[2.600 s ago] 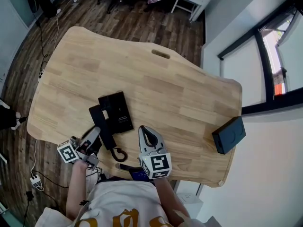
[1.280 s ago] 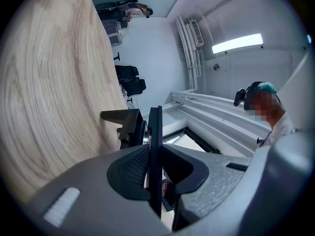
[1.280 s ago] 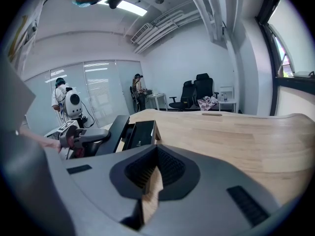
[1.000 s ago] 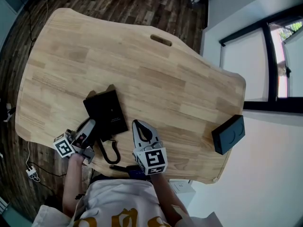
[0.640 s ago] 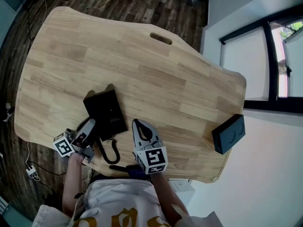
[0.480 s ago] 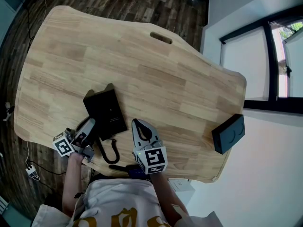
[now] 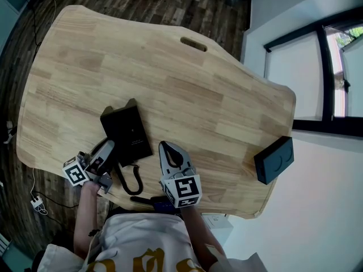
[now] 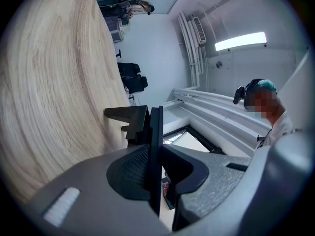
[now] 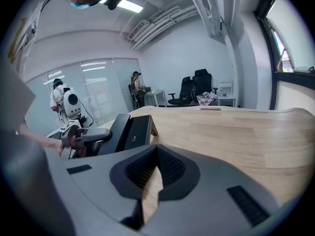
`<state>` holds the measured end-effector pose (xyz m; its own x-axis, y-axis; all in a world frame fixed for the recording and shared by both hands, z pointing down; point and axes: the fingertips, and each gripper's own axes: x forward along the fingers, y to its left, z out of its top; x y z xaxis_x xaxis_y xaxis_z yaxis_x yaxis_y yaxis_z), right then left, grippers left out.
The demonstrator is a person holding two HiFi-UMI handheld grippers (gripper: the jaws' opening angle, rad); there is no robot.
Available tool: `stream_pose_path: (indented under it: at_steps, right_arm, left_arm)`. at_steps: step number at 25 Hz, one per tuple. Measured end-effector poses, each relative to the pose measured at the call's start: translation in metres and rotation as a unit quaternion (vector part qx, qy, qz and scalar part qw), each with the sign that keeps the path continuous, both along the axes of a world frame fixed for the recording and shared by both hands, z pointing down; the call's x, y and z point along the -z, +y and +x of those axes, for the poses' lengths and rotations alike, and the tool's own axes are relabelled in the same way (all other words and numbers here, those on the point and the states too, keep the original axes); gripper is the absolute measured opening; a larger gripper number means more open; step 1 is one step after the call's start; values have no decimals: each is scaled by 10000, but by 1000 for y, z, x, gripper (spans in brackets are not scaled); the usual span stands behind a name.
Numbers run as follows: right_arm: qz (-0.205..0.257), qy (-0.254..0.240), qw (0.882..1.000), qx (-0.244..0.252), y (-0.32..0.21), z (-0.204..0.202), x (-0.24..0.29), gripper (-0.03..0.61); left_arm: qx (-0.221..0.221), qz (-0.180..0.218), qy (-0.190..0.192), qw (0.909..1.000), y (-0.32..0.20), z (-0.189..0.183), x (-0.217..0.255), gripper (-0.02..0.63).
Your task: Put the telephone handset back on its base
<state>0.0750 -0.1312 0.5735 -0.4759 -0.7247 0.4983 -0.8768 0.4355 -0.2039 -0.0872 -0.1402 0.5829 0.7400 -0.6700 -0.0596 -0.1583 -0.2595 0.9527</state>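
Gripping nothing, the right gripper [image 7: 164,145] is clenched at the table's [image 7: 170,67] near edge. Left of it, the left gripper [image 7: 108,148] grasps the handset [image 8: 156,132] against the base's [image 7: 126,130] left side, with the cord [image 7: 134,180] curling beside. Neither gripper has shifted since a second ago.

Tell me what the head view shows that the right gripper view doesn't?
Only the head view shows the black box at the table's edge and the phone's curly cord. Only the right gripper view shows the office chairs and people standing in the room beyond. Both show the wooden table, the black telephone base and the left claw closed on the handset.
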Motion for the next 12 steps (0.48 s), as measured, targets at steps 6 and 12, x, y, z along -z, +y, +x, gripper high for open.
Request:
stream_pose_path:
  at_steps: [6,12]
  right_arm:
    - [10,-84,10000,3,-1,-3,4,6]
    - [79,-155,9998,68,0,-9,11,6]
  left_arm:
    - [-26,-53,-200,9998,0,3,-2,75]
    - [-38,-89,-218,9997,0,0,-2,75]
